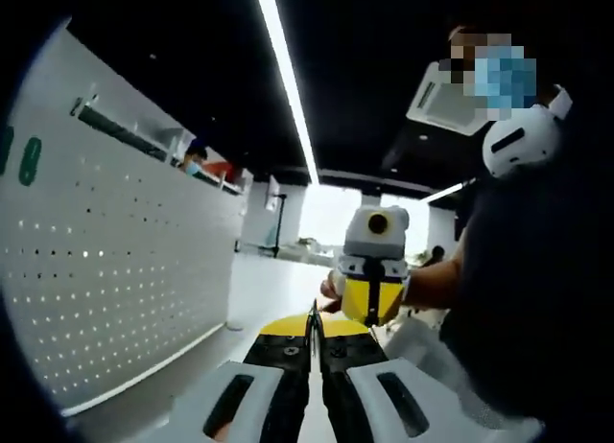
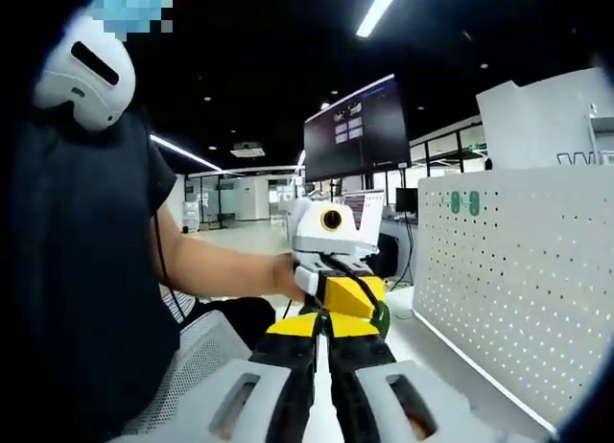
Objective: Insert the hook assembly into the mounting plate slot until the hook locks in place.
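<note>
The white perforated mounting plate [image 1: 125, 290] stands along the left of the left gripper view, with a green oval piece [image 1: 31, 160] high on it. In the right gripper view the same kind of plate [image 2: 508, 270] stands at the right, with a green pair of pieces [image 2: 463, 202] near its top. My left gripper [image 1: 312, 336] has its black jaws pressed together; a thin dark sliver shows between the tips, too small to name. The right gripper [image 2: 321, 339] is also shut, jaws touching. Each gripper faces the other: the right gripper [image 1: 374, 299] and the left gripper [image 2: 343, 304] appear with yellow bodies, held in the person's hands.
A person in a dark shirt [image 2: 86, 270] sits close behind both grippers, wearing a white headset [image 1: 518, 141]. A large dark monitor [image 2: 360, 127] hangs beyond the plate. A bright ceiling light strip [image 1: 285, 79] runs overhead. The white tabletop [image 1: 259, 290] stretches away beside the plate.
</note>
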`<state>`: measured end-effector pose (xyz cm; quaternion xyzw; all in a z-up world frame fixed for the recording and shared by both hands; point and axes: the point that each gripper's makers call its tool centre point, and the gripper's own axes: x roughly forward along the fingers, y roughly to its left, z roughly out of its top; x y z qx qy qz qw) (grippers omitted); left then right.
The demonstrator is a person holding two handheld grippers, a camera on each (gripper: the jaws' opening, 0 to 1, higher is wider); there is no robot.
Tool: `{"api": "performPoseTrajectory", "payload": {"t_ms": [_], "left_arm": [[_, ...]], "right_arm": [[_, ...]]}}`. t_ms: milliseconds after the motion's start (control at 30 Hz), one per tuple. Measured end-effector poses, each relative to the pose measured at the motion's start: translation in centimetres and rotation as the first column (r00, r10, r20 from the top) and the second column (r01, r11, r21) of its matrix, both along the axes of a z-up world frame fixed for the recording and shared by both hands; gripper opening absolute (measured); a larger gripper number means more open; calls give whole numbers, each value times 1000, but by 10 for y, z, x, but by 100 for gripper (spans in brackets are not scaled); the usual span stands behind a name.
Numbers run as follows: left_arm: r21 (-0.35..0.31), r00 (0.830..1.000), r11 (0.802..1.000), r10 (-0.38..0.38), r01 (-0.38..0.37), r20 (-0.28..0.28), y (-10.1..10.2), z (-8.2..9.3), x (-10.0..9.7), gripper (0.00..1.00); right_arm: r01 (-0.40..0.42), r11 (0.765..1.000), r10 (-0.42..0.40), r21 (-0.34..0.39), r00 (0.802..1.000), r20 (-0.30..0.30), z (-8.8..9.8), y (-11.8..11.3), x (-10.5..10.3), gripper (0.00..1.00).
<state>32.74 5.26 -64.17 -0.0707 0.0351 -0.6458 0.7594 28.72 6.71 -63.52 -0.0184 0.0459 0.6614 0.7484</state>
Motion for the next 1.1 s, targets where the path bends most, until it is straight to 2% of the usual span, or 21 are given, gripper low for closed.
{"api": "performPoseTrajectory", "payload": {"t_ms": [133,233,333,467,533,567,733,833,867,900,967,1000,1033,1067,1100], "left_arm": [[50,999,998,41,-43,34,3,-2,3,9],[81,992,991,105,-111,75,12,-1,10,13],[111,974,973,189,-203,127,25,-1,17,15],[85,955,957,265,-278,133,35,7,18,17],[85,937,940,314,-329,155,40,8,19,19],[99,921,925,347,-367,175,44,7,20,20],[133,892,891,405,-435,202,47,-1,18,23],[138,872,869,445,-475,204,51,-3,19,24],[136,860,856,471,-499,196,54,-3,21,24],[132,857,853,478,-505,192,55,-3,21,25],[135,828,820,534,-557,172,62,-5,26,25],[131,822,815,542,-565,177,63,-6,26,26],[133,798,789,578,-600,173,68,-8,29,26],[150,782,769,601,-622,165,72,-12,31,26],[157,764,749,618,-644,185,76,-13,33,27]], "right_arm": [[-3,1000,3,-9,1000,-5,-2,0,0,1],[1,1000,-1,-23,1000,-8,-4,-1,2,1],[9,999,-9,-30,1000,-15,-7,-2,5,1],[16,999,-17,-36,1000,-24,-9,-2,9,1],[18,999,-19,-39,1000,-25,-9,-1,9,1],[19,999,-20,-43,999,-26,-10,-1,10,1],[15,999,-16,-47,999,-31,-12,1,13,1],[13,999,-15,-46,999,-33,-12,2,14,1],[14,999,-15,-45,999,-34,-12,2,15,1],[14,999,-16,-46,999,-34,-12,2,15,1],[15,999,-17,-42,999,-35,-12,2,17,1],[15,999,-17,-41,999,-36,-12,2,18,1],[17,999,-19,-38,999,-36,-11,2,20,1],[17,999,-19,-38,999,-37,-11,2,21,1],[17,999,-19,-38,999,-38,-11,3,22,1]]}}
